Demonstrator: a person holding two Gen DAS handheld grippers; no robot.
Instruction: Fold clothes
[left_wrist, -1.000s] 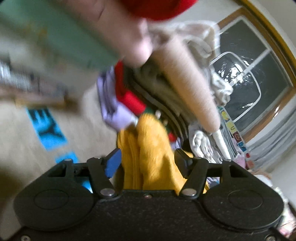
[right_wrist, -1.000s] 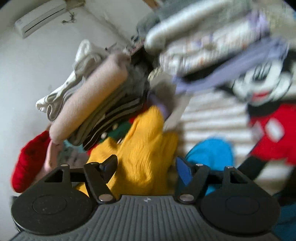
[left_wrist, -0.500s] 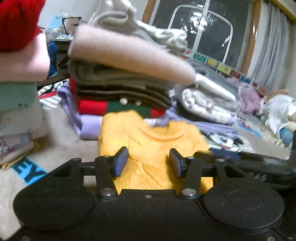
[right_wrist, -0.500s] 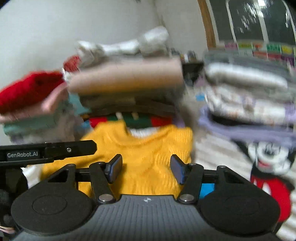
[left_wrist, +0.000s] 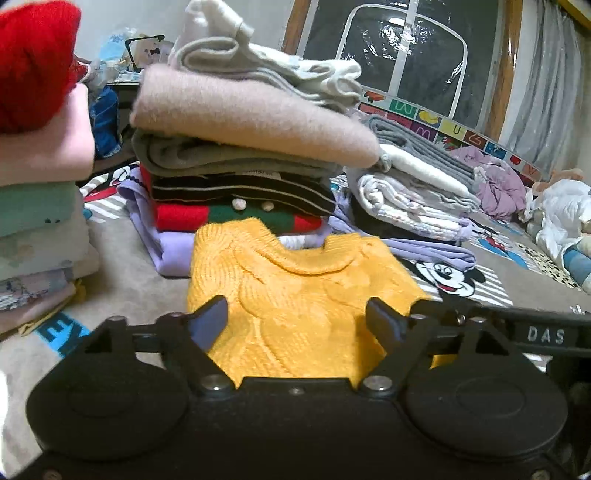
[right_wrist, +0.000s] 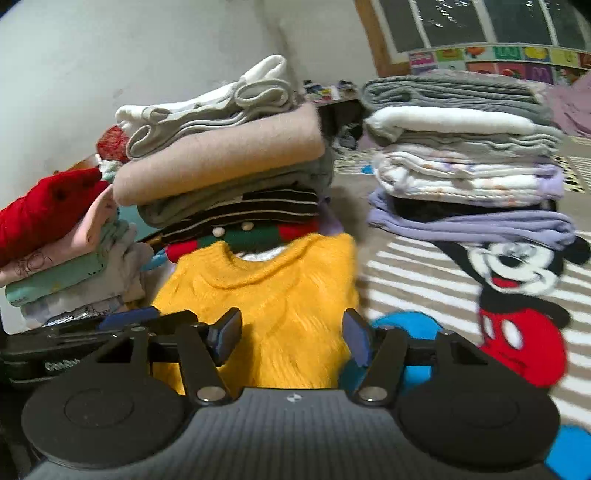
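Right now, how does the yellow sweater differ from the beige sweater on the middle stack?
The yellow sweater lies on the printed rug, collar facing the stacks; the beige sweater sits high in a pile, between grey and white garments. The yellow one is chunky cable knit, the beige one smooth and fuzzy. The beige one is folded into a thick slab. Both are knitwear.

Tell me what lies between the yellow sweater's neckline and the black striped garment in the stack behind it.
A red and green knit with white pompoms, under the black striped garment and behind the yellow sweater; both wrist views show it.
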